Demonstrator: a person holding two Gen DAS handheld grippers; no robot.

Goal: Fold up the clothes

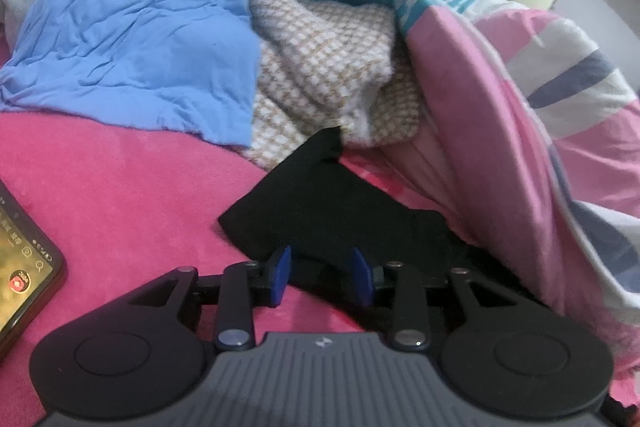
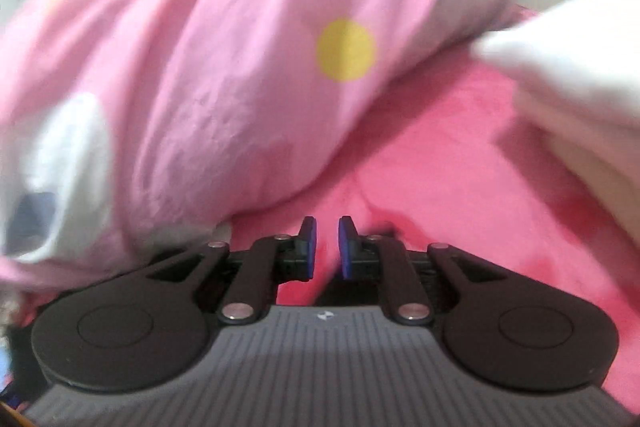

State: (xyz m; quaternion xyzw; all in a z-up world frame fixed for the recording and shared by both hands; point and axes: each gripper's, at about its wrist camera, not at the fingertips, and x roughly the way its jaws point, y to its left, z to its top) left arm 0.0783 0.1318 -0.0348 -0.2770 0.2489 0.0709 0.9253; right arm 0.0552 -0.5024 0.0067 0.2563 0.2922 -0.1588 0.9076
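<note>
- Two tongs show, one per wrist view, both low over a pink sheet (image 1: 120, 179).
- Far left of the left tongs (image 1: 322, 277), a phone (image 1: 24, 259) lies on the sheet with its screen lit.
- Ahead and to the left of them, a blue garment (image 1: 132, 27) lies crumpled, its right edge over a checked knit (image 1: 320, 75).
- Left tongs stand apart, blue pads (image 1: 280, 275) either side of the near edge of a black cloth (image 1: 320, 203); they do not pinch it.
- That black cloth lies flat on the sheet, reaching ahead to the knit.
- Right of these tongs, a quilt (image 1: 500, 87) in pink, white, grey and teal is heaped, its edge over the black cloth.
- In the blurred right view, the quilt (image 2: 200, 67), with a yellow dot, bulges ahead and to the left of the right tongs (image 2: 324, 247).
- Right tongs are nearly together with a narrow gap, holding nothing, over the sheet (image 2: 440, 167).
- To their right lies a white fabric (image 2: 580, 75), too blurred to identify.
</note>
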